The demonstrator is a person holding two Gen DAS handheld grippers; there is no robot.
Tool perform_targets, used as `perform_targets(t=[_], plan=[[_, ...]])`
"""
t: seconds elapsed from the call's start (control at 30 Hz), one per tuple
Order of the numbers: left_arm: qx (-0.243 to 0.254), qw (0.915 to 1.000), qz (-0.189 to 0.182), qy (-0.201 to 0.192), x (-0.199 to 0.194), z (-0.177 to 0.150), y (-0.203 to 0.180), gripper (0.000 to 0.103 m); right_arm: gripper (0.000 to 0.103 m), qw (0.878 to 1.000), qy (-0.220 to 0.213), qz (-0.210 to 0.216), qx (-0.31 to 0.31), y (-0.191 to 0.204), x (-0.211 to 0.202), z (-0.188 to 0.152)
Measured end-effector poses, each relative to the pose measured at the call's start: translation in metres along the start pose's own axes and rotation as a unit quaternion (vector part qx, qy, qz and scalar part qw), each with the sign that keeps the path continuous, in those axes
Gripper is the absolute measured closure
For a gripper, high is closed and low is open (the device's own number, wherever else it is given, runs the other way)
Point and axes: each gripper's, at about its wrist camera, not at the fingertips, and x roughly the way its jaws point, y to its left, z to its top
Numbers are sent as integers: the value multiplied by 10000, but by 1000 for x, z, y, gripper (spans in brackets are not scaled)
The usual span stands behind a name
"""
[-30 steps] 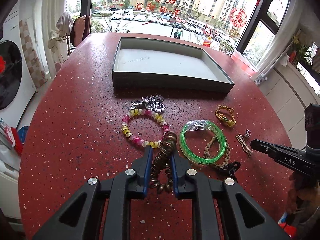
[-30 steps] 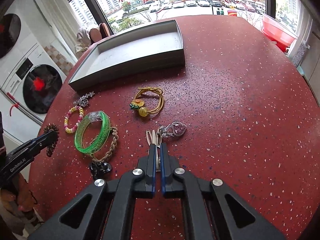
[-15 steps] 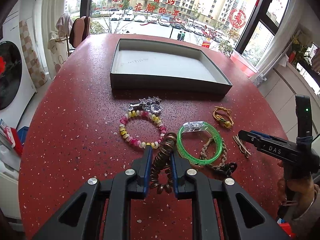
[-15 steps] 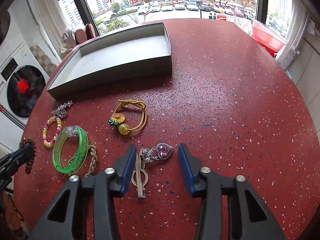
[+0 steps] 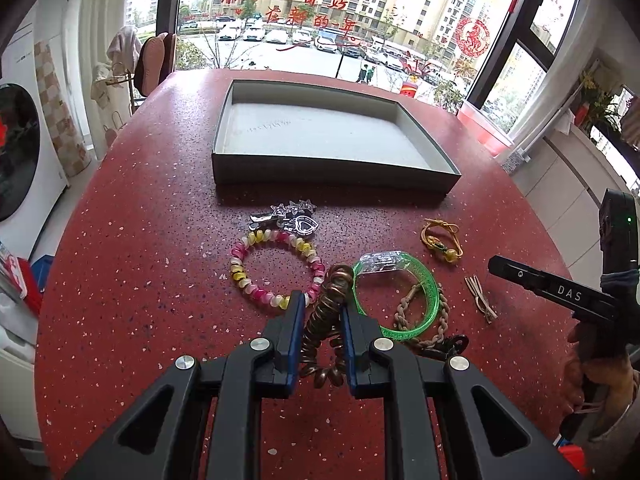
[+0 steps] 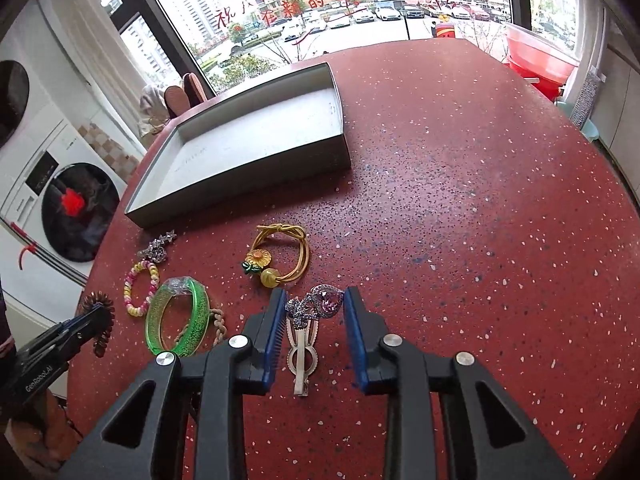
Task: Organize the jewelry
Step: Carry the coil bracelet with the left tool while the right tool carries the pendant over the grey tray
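My left gripper (image 5: 322, 304) is shut on a brown coil hair tie (image 5: 326, 320) and holds it above the red table. A pink-and-yellow bead bracelet (image 5: 276, 270), a green bangle (image 5: 396, 296), a braided cord (image 5: 420, 316), a silver star clip (image 5: 286, 216) and a gold cord bracelet (image 5: 440, 238) lie ahead. My right gripper (image 6: 314, 304) is open around a hair clip with a pink gem (image 6: 314, 312), which lies on the table between the fingers. The grey tray (image 5: 332, 178) stands behind, with nothing in it; it also shows in the right wrist view (image 6: 240, 192).
The table is round and red (image 6: 460, 220), with its edge close on the left and right. A washing machine (image 6: 64, 208) stands left of it. Red basins (image 6: 540, 60) sit by the window at the far right.
My right gripper has opened and moved forward so the gem clip now lies between its fingers. The left gripper has drawn back slightly, still holding the coil hair tie.
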Motion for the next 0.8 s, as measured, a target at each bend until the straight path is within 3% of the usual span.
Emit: perform_targets(t=[0.27, 0.5, 0.8], plan=[[124, 9998, -56, -155, 8, 38, -5, 67, 71, 9994, -42, 270, -209, 22, 2, 33], [-58, 9996, -85, -246, 23, 85, 5, 67, 71, 9984, -131, 475, -281, 35, 9, 84], [-96, 9998, 164, -110, 67, 144, 16, 67, 71, 9982, 41, 520, -280, 43, 57, 155]])
